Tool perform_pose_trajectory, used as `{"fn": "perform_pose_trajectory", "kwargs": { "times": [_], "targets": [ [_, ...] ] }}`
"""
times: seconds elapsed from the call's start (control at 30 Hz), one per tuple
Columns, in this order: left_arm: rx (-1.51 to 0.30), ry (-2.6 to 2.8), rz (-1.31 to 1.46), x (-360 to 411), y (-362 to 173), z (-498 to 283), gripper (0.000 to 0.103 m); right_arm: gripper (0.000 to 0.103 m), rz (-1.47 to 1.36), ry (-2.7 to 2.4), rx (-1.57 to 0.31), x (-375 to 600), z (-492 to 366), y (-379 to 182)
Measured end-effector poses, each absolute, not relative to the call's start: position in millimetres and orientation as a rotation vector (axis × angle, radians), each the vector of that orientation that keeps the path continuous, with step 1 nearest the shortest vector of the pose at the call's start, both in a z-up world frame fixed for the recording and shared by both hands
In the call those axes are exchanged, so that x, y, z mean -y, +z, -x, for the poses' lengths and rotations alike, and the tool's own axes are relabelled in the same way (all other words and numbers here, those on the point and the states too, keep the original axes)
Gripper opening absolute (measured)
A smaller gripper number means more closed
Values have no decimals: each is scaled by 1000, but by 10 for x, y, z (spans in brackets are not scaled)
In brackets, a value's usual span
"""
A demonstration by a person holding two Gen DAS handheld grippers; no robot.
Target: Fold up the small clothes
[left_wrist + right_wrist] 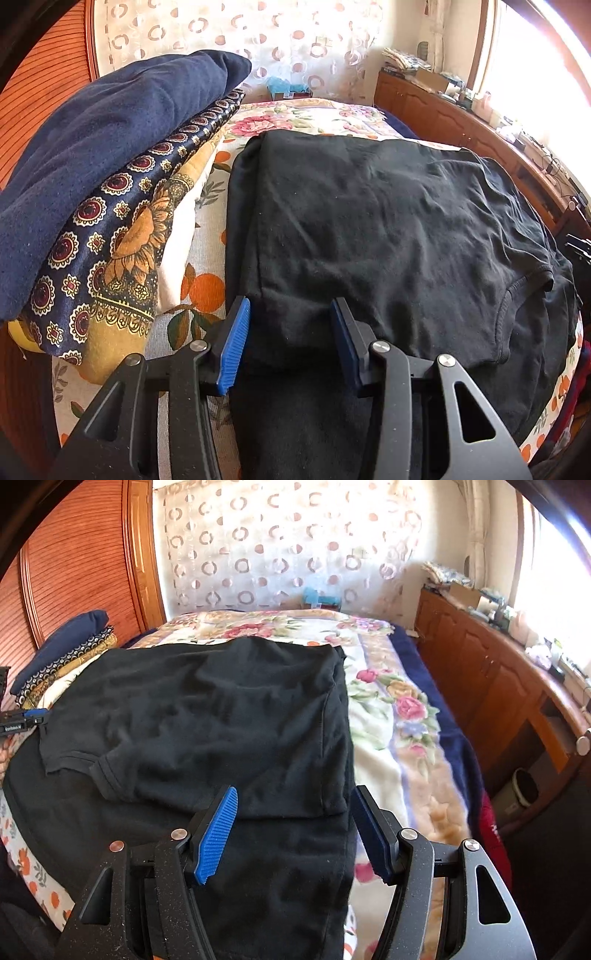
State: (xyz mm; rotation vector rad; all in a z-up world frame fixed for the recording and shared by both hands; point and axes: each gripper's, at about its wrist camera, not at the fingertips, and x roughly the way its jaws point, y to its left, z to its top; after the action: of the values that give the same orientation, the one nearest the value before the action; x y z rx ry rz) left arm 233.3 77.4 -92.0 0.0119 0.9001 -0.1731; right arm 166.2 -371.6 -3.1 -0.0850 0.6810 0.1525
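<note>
A black T-shirt (369,221) lies flat on the bed, with its sides folded inward and its collar (517,291) toward the right. My left gripper (290,306) hovers over the shirt's near left corner, jaws apart, blue pads (232,350) on either side of the folded edge without pressing on it. In the right wrist view the same shirt (221,709) shows a folded sleeve (103,771). My right gripper (295,794) stands open over the shirt's near right edge. The left gripper's tip (26,720) peeks in at the far left edge.
A stack of folded clothes (110,147), navy on top of a patterned cloth, sits left of the shirt. A floral blanket (399,709) covers the bed. A wooden cabinet (498,672) runs along the right, with a waste bin (524,790) below. A wooden wardrobe door (85,561) stands behind left.
</note>
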Motion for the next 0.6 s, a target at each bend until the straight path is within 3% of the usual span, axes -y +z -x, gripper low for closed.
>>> {"fn": "perform_pose_trajectory", "kwargs": {
  "times": [0.03, 0.13, 0.37, 0.6],
  "targets": [
    [-898, -174, -14, -772, -916, -2325, 26, 62, 86, 150, -692, 3716, -1711, -58],
    [-887, -177, -10, -772, -895, -2297, 13, 56, 88, 147, -728, 3695, -1854, -131],
    [-817, -221, -12, -707, -680, -2188, 10, 45, 127, 139, -741, 3648, -1942, -194],
    [-791, -230, -29, -636, -542, -2207, 9, 17, 199, 175, -701, 3573, -1869, -129]
  ]
}}
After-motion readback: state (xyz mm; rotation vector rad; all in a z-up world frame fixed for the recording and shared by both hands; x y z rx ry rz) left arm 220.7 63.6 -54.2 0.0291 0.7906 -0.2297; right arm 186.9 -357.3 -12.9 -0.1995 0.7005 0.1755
